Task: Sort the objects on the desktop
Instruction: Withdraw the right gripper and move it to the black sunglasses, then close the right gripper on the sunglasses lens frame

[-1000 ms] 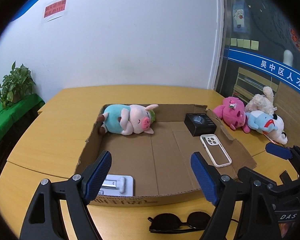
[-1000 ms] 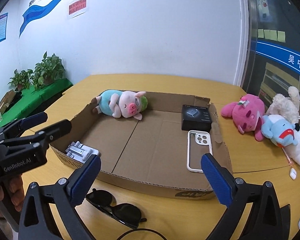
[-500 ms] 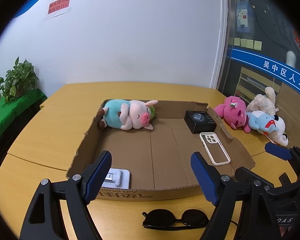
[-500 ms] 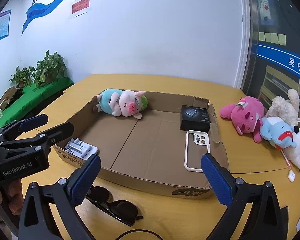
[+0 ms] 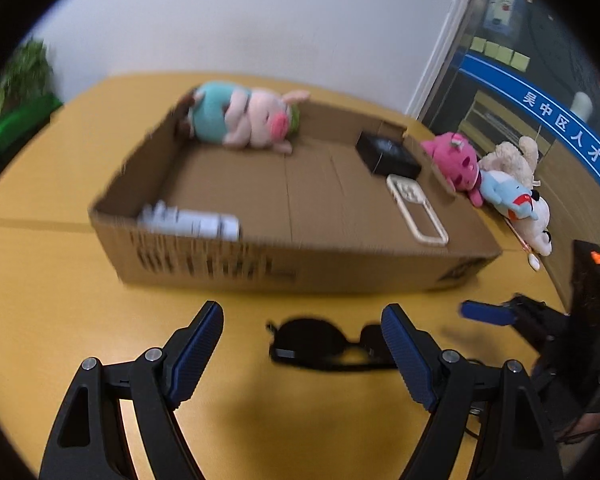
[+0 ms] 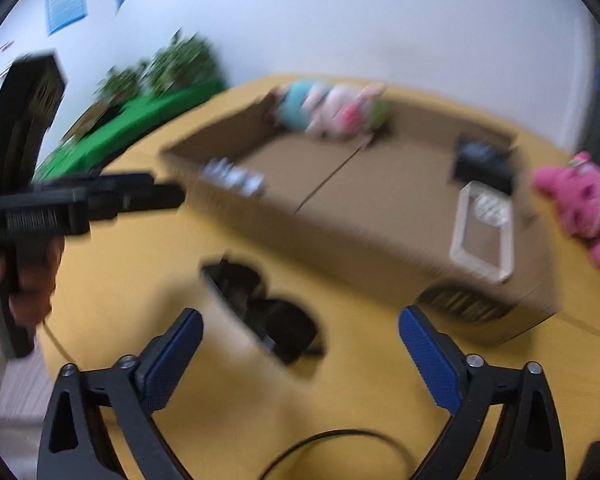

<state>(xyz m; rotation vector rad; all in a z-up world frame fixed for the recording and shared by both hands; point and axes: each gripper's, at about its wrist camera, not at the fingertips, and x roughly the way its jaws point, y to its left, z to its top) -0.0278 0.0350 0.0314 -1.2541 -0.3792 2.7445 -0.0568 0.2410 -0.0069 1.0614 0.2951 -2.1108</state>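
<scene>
Left gripper (image 5: 302,332): jaws spread wide, nothing clamped, angled down at the table. The sunglasses (image 5: 324,344) lie on the yellow table (image 5: 40,300) within its span, touching neither blue pad as far as can be seen; the right lens is partly hidden behind the right finger.

Right gripper (image 6: 300,336): jaws closing but apart, grasping nothing; the sunglasses (image 6: 260,308) lie between its fingers, nearer the left pad, heavily blurred.

Landmark: cardboard box (image 5: 260,264), open-topped, on the table.
- Sunglasses: outside the box, just in front of its near wall.
- Pig plush (image 5: 244,120), teal and pink: inside, at the far left corner.
- White flat item (image 5: 188,222): inside, at the near left corner; too blurred to identify.
- Black box (image 5: 388,154): inside, at the far right.
- Phone case (image 5: 418,210), pale, clear: inside, along the right wall, just in front of the black box.
- Pink plush (image 5: 458,162), blue plush (image 5: 508,196), cream plush (image 5: 512,158): outside, clustered beside the right wall.
- Black cable (image 6: 332,452): on the table, in front of the box, near the right gripper.
</scene>
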